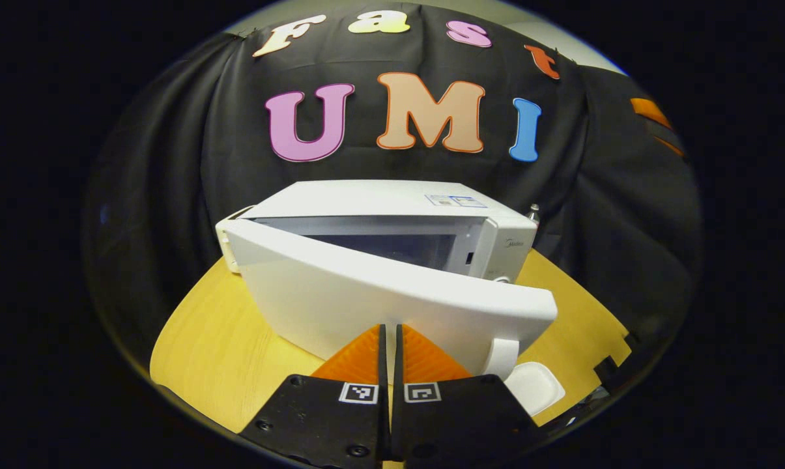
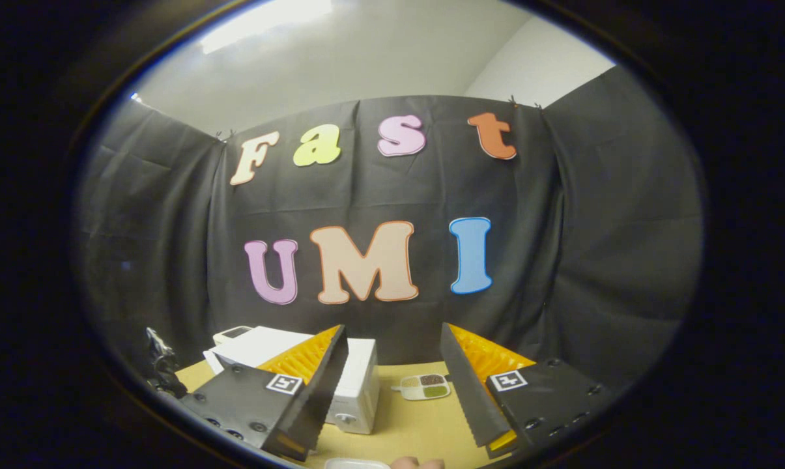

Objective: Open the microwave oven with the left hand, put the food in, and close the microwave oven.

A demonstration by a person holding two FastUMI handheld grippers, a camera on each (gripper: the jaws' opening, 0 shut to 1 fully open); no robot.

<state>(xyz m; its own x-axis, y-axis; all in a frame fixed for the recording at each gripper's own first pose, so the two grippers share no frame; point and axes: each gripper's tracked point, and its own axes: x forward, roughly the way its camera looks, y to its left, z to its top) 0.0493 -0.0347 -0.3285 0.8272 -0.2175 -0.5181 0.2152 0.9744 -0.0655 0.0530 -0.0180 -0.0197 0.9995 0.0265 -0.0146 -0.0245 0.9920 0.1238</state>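
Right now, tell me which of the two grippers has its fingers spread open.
The right gripper: its fingers stand wide apart, framing the sectioned food tray on the table. The left gripper is closed, fingers together before the microwave door, gripping nothing.

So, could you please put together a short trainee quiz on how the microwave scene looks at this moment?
1. True or false: the microwave door is fully closed.
2. Pick one. The right tool is: A) open, with nothing between its fingers; B) shut on a spoon; C) shut on a cup.
3. Fill the gap: in the right gripper view, the divided food tray sits on the ____, to the right of the microwave.

Key: 1 false, it stands ajar; 2 A; 3 table.
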